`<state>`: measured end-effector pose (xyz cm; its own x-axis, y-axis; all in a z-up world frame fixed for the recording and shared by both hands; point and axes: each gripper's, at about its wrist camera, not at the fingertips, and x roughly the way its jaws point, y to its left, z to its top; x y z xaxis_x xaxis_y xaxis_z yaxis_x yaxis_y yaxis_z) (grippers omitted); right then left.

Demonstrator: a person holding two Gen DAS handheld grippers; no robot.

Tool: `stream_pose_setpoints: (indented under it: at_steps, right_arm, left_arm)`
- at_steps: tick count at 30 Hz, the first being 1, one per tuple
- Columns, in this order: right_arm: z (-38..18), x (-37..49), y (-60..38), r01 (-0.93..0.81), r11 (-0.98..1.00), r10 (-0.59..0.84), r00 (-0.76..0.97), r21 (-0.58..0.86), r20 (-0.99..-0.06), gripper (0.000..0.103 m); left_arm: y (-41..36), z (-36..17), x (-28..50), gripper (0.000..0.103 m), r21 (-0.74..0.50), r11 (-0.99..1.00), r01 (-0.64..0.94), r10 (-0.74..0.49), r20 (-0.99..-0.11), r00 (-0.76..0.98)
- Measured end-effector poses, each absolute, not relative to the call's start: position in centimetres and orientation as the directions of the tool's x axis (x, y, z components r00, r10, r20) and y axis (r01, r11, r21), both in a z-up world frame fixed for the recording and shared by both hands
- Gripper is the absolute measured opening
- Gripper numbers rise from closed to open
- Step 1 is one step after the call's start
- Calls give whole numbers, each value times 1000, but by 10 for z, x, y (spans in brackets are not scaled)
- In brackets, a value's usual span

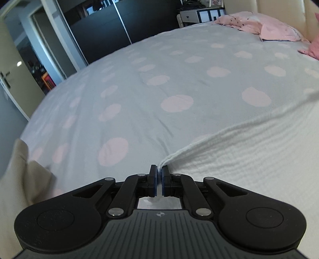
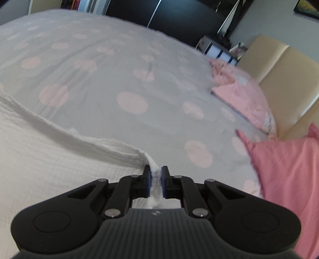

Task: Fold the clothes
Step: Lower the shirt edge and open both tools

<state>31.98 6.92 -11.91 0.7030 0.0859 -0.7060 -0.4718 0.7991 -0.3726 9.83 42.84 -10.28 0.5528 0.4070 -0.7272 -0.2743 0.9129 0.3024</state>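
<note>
Left gripper: we see its 2 blue-padded jaws pinched nearly together on a thin corner of the white garment, which runs off to the right.
Right gripper: its jaws stand slightly apart, clamped on a thicker bunched corner of the same white garment, which spreads away to the left.
Garment position: we see the ribbed white cloth lying on the bedspread, its hemmed edge stretched between the 2 grippers.
Hidden or cut off: each view loses the cloth behind its own gripper body and at the frame edge, so we cannot tell what kind of garment it is. The right view is blurred toward its right side.
Surroundings: the bedspread is pale with pink dots. 1 pink pillow lies at the cream headboard, and a deeper pink cushion sits near the right gripper. A beige cloth fills the left view's lower left corner; we cannot tell what it is. A dark wardrobe and a small white drawer unit stand beyond the bed.
Writing: we make out only a small emblem on each gripper body, with no readable text.
</note>
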Motion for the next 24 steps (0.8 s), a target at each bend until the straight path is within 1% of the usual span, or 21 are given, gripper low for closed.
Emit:
stream_pose_setpoints:
  at_steps: [2, 4, 5, 6, 7, 8, 9, 11, 16, 21, 24]
  right_arm:
    - [-126, 322, 68, -474, 802, 92, 699, -363, -709, 12]
    - [-128, 323, 65, -464, 810, 93, 704, -357, -704, 25]
    - [-127, 322, 63, -452, 817, 89, 711, -357, -698, 39]
    - [-125, 322, 61, -438, 824, 81, 720, -360, -689, 45]
    - [-123, 322, 58, -426, 829, 73, 725, -362, -685, 45]
    - [-120, 322, 54, -417, 836, 68, 724, -356, -687, 47]
    - [-117, 321, 50, -408, 845, 66, 721, -345, -690, 53]
    - [-109, 318, 40, -391, 863, 65, 714, -320, -697, 58]
    - [-93, 294, 20, -417, 874, 105, 663, -249, -741, 58]
    - [-83, 245, 3, -501, 849, 187, 581, -168, -792, 58]
    - [-82, 213, -8, -537, 832, 215, 538, -136, -815, 58]
  left_arm:
    - [426, -105, 100, 5, 314, 912, -263, 410, -723, 556]
    - [423, -107, 101, 7, 330, 910, -252, 415, -717, 560]
    - [423, -108, 101, 14, 335, 909, -249, 417, -717, 559]
    - [425, -107, 100, 20, 335, 908, -251, 419, -717, 558]
    - [426, -106, 98, 31, 331, 908, -256, 418, -716, 559]
    - [427, -104, 96, 39, 328, 908, -261, 419, -715, 560]
    - [427, -102, 94, 41, 326, 907, -267, 421, -715, 558]
    - [428, -96, 87, 42, 324, 905, -277, 426, -717, 552]
    - [422, -76, 62, 42, 296, 915, -273, 402, -723, 562]
    - [392, -54, 28, 42, 330, 922, -202, 384, -719, 579]
    - [375, -44, 5, 45, 340, 925, -170, 373, -724, 579]
